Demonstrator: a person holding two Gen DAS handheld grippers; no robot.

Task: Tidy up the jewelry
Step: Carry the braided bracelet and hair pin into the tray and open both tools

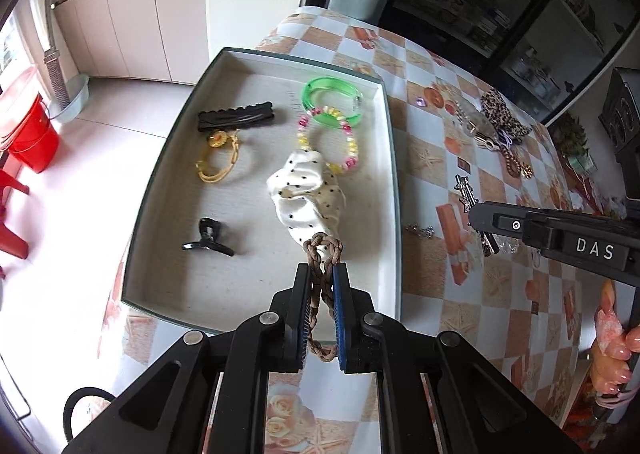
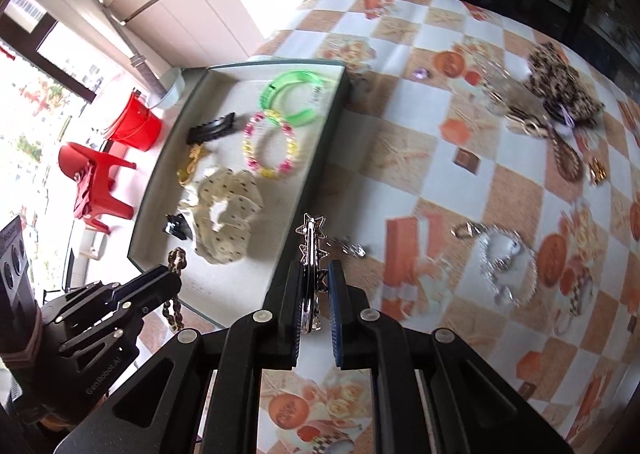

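**Both grippers hold jewelry near the tray**

The braided hair tie (image 1: 323, 274) is pinched in the left gripper (image 1: 322, 274) over the near edge of the tray (image 1: 160, 189). The right gripper (image 2: 314, 274) clamps a silver star hair clip (image 2: 310, 250) above the checkered tablecloth (image 2: 420, 157), just beside the tray.

The bangle (image 1: 331, 99) is clear green. The scrunchie (image 1: 306, 195) is cream with black dots. The tablecloth (image 2: 460, 157) is checked orange and white.
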